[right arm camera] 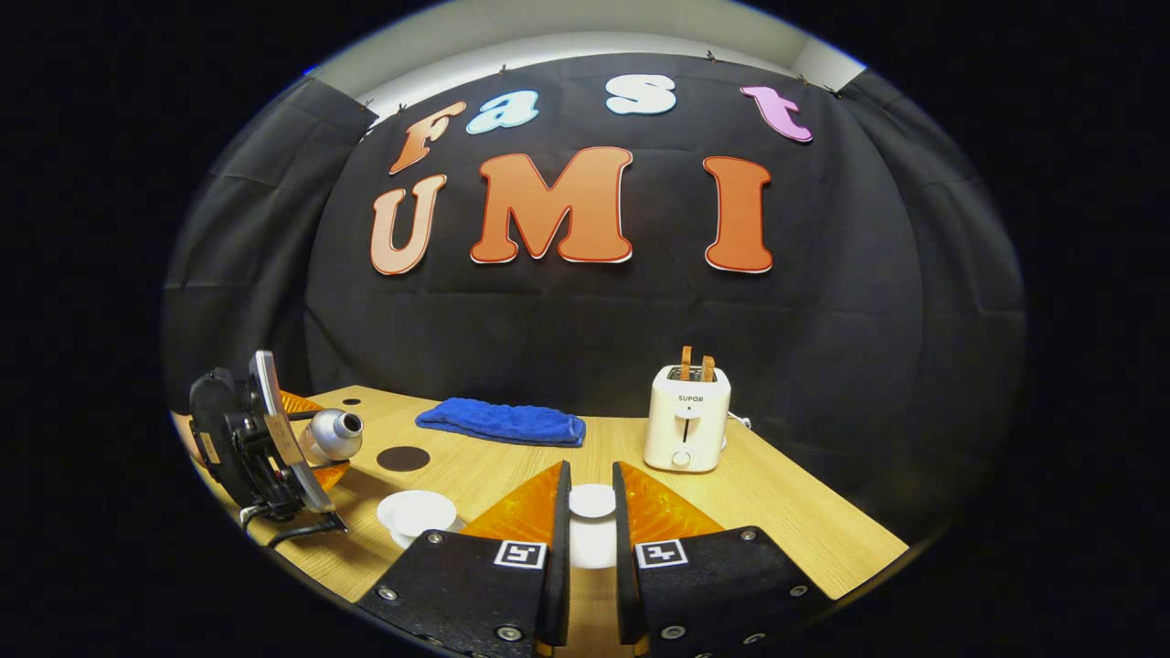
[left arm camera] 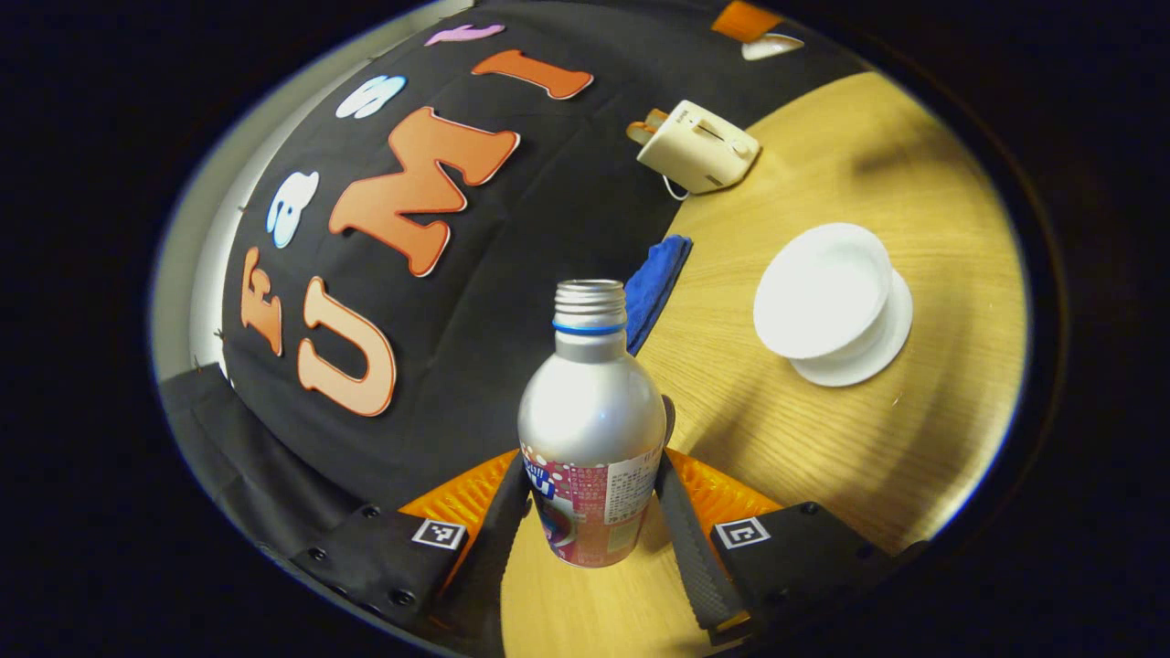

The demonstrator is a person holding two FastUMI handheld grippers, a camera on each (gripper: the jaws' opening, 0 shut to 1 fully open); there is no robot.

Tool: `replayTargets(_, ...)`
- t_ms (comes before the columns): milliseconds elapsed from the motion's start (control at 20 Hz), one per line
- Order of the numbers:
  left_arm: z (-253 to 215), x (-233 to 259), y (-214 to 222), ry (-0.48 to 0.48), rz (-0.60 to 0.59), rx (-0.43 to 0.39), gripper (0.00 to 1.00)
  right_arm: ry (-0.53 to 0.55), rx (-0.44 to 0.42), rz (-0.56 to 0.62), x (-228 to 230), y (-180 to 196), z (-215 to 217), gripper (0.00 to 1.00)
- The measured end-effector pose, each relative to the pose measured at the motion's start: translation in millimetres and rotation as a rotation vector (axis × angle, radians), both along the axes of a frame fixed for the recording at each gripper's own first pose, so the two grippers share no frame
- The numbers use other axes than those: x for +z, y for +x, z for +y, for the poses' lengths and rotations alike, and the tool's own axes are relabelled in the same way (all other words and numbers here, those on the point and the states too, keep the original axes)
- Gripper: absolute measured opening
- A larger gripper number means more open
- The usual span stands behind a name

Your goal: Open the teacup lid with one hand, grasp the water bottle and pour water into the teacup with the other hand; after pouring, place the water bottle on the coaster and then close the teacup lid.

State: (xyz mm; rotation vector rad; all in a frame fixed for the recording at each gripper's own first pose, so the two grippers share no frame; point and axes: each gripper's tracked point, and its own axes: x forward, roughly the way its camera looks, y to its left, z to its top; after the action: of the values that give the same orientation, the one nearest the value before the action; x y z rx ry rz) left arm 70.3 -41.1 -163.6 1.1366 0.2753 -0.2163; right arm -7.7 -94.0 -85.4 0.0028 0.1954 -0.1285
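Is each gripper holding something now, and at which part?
The left gripper holds the water bottle at its lower body. The right gripper holds the teacup lid by its knob.

Left gripper view: water bottle (left arm camera: pixel 591 429) sits between the left gripper (left arm camera: pixel 592 498) fingers, tilted over the table (left arm camera: pixel 914 183). Beyond it to the right, teacup (left arm camera: pixel 823 291) on its saucer (left arm camera: pixel 891 343). Cloth (left arm camera: pixel 656 285) lies behind the bottle at the table's back edge, toaster (left arm camera: pixel 699 146) farther along that edge.

Right gripper view: teacup lid (right arm camera: pixel 592 501) between the right gripper (right arm camera: pixel 587 512) fingers. Toaster (right arm camera: pixel 687 418) behind right, cloth (right arm camera: pixel 501 422) behind left, coaster (right arm camera: pixel 403 458) left, just before the cloth, teacup (right arm camera: pixel 417 512) nearer, bottle (right arm camera: pixel 334 434) tipped far left.
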Motion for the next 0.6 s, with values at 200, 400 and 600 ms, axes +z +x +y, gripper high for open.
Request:
replayTargets(200,1,-3,0,0.13,-0.01,-0.041,0.8,0.008,0.002,-0.008,0,-2,-2,0.22)
replayTargets(400,-13,1,0,0.283,-0.043,-0.128,0.87,0.016,0.027,-0.022,3,-5,4,0.22)
replayTargets(600,-22,1,-1,0.375,-0.049,-0.183,0.84,-0.027,0.03,-0.036,8,-9,4,0.22)
